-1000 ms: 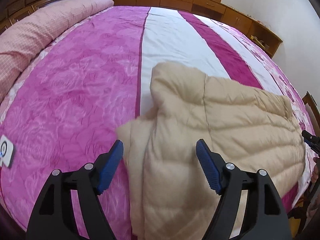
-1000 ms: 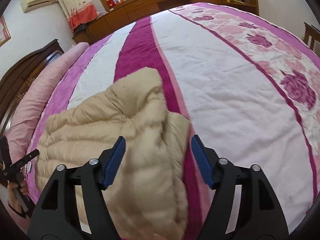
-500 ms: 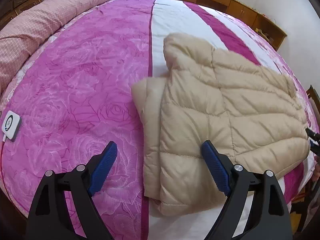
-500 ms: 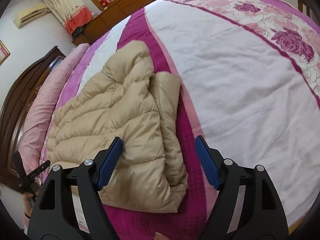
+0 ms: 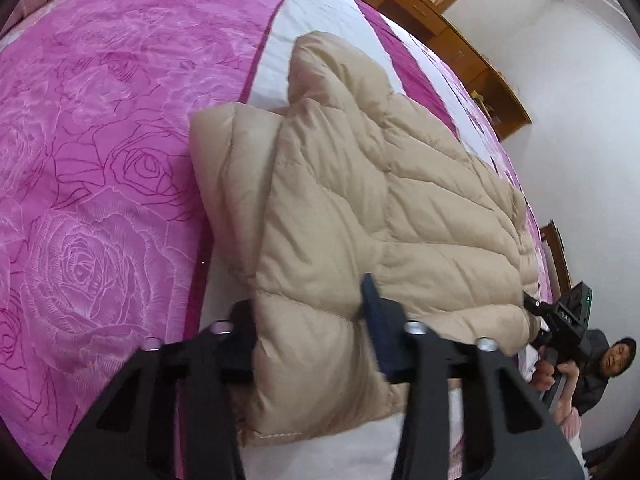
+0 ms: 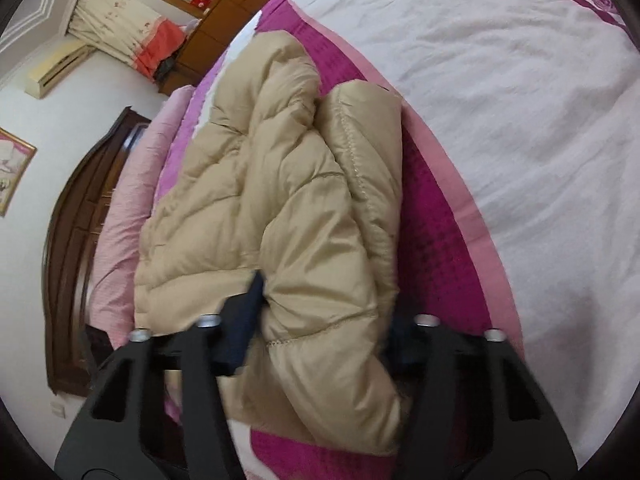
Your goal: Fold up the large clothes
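Beige quilted down jacket (image 5: 360,184), partly folded, lies on the pink-and-white rose-patterned bed cover (image 5: 100,152), its near hem bunched between both tools. Left gripper (image 5: 308,320) is closing on one hem corner and right gripper (image 6: 320,316) on the other, padding squeezed between the jaws of each. The slick, puffy shell could slip out if only the outer layer is pinched (likely, given how thick it bunches), and an uneven lift would spill the folded sleeve (image 5: 228,152). Nothing blocks the fold; a seated person (image 5: 600,372) at the bed's edge, a wooden cabinet (image 5: 460,40) and a dark headboard (image 6: 76,248) stand clear.
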Action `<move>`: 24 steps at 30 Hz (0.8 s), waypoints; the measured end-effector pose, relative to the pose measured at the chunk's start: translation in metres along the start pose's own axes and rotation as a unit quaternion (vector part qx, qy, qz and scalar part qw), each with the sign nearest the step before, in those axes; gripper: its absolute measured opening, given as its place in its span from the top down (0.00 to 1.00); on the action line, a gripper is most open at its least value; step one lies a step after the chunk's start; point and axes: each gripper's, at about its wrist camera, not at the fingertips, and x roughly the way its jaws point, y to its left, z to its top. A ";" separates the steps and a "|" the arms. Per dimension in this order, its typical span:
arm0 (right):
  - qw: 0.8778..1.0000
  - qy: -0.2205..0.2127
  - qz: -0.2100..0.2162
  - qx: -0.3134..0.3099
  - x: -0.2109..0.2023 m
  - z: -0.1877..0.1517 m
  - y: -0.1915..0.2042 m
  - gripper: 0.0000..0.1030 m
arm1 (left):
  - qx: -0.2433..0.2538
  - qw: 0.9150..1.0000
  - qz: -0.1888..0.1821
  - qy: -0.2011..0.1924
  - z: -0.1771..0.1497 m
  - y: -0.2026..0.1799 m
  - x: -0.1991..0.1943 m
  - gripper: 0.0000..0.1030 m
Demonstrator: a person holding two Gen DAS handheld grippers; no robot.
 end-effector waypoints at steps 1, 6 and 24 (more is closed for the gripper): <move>1.000 0.001 0.003 -0.002 -0.006 -0.001 0.001 0.67 | 0.001 1.000 -0.001 0.003 0.000 -0.002 -0.003 0.69; 0.999 0.012 -0.023 -0.022 -0.032 -0.011 0.006 0.70 | 0.028 0.999 0.010 0.023 -0.014 -0.023 -0.021 0.72; 0.997 0.020 -0.066 -0.040 -0.048 -0.036 -0.010 0.29 | 0.136 0.972 0.191 -0.012 -0.029 -0.057 -0.064 0.28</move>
